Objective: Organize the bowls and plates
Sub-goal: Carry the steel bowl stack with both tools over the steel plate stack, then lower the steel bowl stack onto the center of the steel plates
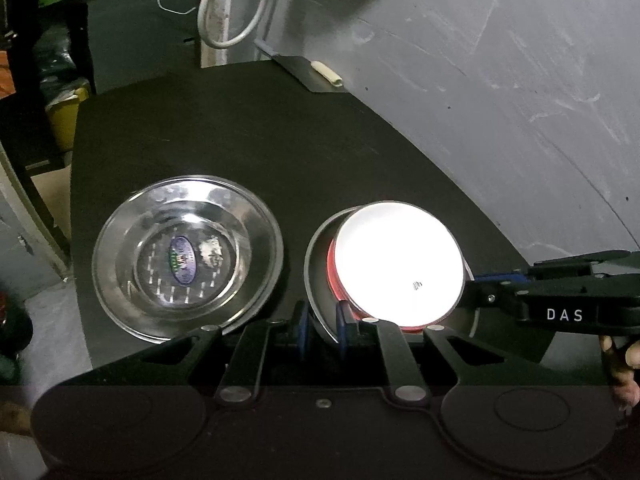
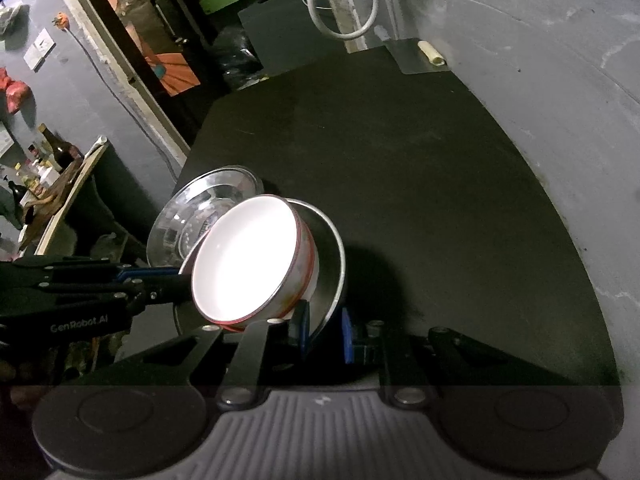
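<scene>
Between both grippers, left gripper [image 1: 323, 332] and right gripper [image 2: 325, 330] each clamp the steel plate's [image 2: 334, 276] rim, white bowl [image 2: 244, 258] inside.

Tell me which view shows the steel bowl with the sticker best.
The left wrist view: the steel bowl lies fully visible from above, sticker readable as a purple oval. In the right wrist view the white bowl covers its near half and the sticker is hidden.

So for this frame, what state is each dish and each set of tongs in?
White bowl: upright, empty, sitting in the metal plate.
Metal plate: tilted, rim pinched from two sides.
Steel bowl: upright on the table, untouched.
Left tongs: shut on the plate rim.
Right tongs: shut on the plate rim.
</scene>
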Motion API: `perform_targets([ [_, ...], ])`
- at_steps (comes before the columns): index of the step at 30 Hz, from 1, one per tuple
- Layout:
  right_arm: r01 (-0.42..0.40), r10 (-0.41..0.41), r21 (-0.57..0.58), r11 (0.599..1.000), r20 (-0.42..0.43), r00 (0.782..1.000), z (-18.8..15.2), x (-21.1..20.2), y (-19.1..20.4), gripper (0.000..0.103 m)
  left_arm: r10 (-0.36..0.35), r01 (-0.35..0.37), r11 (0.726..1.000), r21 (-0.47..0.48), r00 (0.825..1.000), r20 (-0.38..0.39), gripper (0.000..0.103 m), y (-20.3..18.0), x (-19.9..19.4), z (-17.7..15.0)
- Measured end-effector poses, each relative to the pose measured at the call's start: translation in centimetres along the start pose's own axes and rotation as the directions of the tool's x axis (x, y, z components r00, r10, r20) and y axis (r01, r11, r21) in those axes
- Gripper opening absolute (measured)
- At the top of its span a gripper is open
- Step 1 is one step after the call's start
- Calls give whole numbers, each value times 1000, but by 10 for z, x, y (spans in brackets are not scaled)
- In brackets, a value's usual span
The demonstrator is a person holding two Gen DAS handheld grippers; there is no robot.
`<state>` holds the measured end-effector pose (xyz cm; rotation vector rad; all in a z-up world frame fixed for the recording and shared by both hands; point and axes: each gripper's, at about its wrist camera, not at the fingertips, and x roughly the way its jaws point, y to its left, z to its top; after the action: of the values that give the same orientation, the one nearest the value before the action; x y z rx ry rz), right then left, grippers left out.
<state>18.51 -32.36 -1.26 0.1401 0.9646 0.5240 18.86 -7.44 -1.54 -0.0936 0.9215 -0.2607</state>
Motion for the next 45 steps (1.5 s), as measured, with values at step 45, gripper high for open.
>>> perform_targets([
  [45,-149,138,-189,971,-69,988,66,63,63,19,190,-177,962,-207,981,45,12,76,-14,16],
])
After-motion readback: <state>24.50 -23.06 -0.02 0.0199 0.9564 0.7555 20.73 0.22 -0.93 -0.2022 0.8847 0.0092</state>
